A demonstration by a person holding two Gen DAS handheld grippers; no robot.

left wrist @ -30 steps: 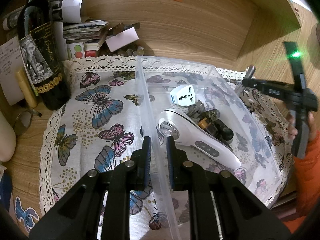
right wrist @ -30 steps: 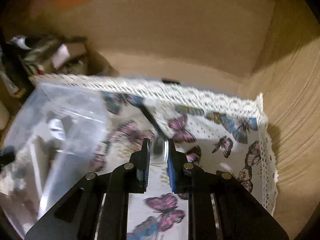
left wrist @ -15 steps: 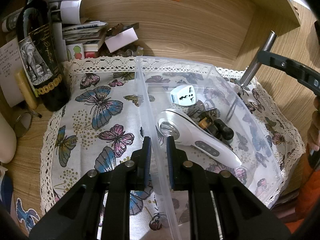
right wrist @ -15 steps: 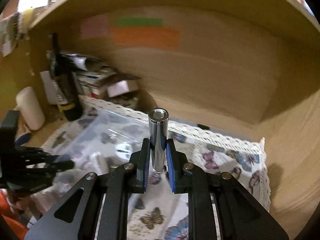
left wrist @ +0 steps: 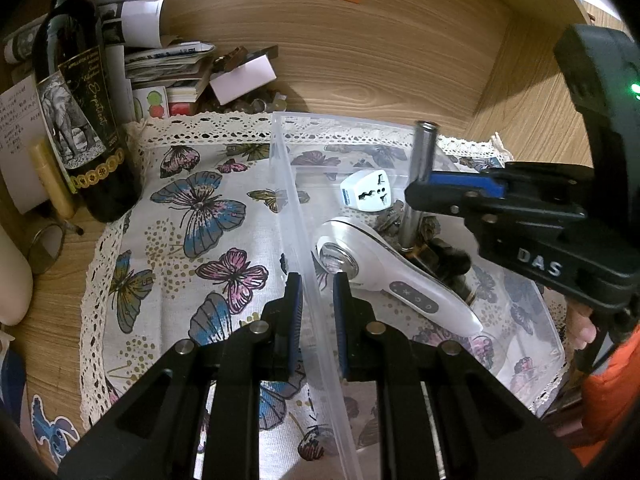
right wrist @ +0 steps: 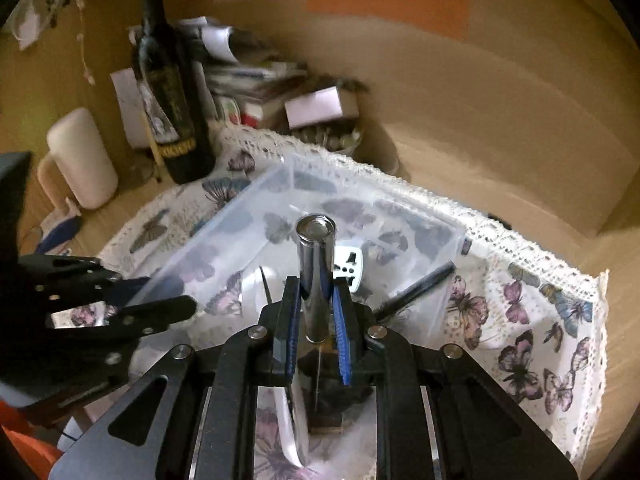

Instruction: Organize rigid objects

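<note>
Right gripper [right wrist: 316, 312]: clamped on a metal tube [right wrist: 315, 264], tube upright between the pads, its open top above them and its lower end below. Tube hangs over the clear plastic bin [left wrist: 520, 300], above the white plug adapter [left wrist: 366, 191] and white handheld device [left wrist: 396, 280] inside. Left gripper [left wrist: 316, 304]: closed on the bin's near wall. Bin sits on a butterfly cloth [left wrist: 192, 216] on the worktop.
</note>
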